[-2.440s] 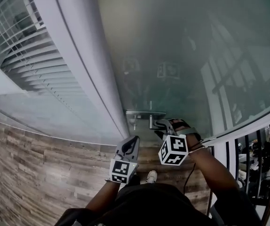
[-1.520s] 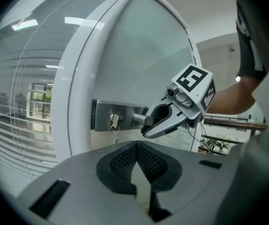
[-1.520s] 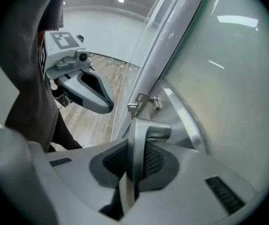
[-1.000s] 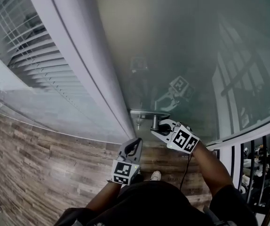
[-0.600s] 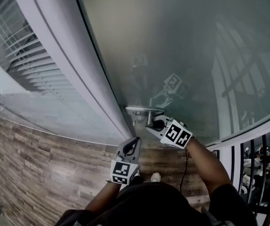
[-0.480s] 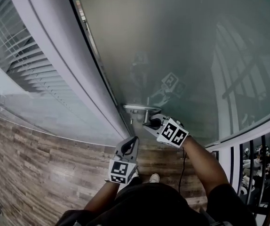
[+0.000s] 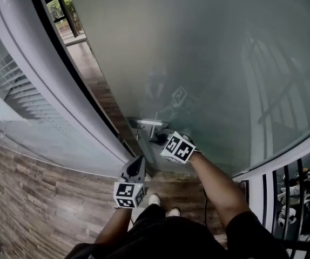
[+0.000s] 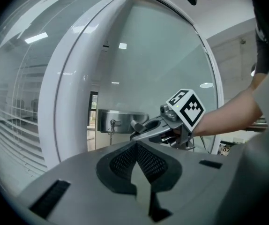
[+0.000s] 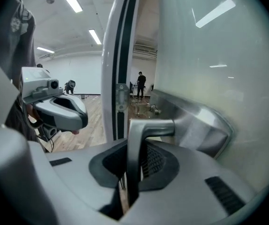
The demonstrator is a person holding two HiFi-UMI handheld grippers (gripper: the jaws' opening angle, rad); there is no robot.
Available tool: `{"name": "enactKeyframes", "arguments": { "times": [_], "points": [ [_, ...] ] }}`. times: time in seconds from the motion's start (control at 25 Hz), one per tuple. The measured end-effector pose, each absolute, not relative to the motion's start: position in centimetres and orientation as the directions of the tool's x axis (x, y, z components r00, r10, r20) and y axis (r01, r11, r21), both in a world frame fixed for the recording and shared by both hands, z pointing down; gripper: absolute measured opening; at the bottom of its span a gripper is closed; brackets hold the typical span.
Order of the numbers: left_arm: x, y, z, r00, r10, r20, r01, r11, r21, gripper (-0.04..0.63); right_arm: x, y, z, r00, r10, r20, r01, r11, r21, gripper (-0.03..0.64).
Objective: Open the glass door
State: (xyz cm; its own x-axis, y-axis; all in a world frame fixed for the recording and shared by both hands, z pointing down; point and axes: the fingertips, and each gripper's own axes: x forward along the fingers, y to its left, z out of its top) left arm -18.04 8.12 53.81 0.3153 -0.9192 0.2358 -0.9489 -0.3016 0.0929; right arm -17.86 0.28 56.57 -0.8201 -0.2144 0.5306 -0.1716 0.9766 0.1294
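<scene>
The frosted glass door (image 7: 214,63) stands ajar from its white frame (image 7: 47,96). Its steel lever handle (image 7: 150,124) sits on a lock plate (image 9: 190,121). My right gripper (image 7: 161,139) is shut on the lever (image 9: 137,139), which stands upright between the pads in the right gripper view. My left gripper (image 7: 139,163) hangs below and left of the handle, near the door's edge. Its jaws (image 8: 137,146) meet at the tip with nothing between them. From the left gripper view, the right gripper (image 8: 165,128) shows at the lock plate (image 8: 120,120).
Wood floor (image 7: 90,72) shows through the gap between door and frame. A glass wall with blinds (image 7: 4,80) runs at the left. A dark railing (image 7: 301,198) stands at the right. The person's shoes (image 7: 155,199) are just below the grippers. Distant people (image 9: 141,84) stand beyond the doorway.
The door has swung open and the gap at the frame has widened, showing floor beyond. My right gripper moved left with the handle. The left gripper shifted slightly left.
</scene>
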Motion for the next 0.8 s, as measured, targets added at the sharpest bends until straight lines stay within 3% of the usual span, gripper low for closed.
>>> {"name": "enactKeyframes", "arguments": {
  "times": [0.8],
  "points": [
    [-18.2, -9.4, 56.9, 0.317, -0.918, 0.24, -0.944, -0.28, 0.176, 0.003, -17.2, -18.6, 57.5, -0.758, -0.36, 0.544, -0.362, 0.926, 0.108, 0.034]
  ]
}}
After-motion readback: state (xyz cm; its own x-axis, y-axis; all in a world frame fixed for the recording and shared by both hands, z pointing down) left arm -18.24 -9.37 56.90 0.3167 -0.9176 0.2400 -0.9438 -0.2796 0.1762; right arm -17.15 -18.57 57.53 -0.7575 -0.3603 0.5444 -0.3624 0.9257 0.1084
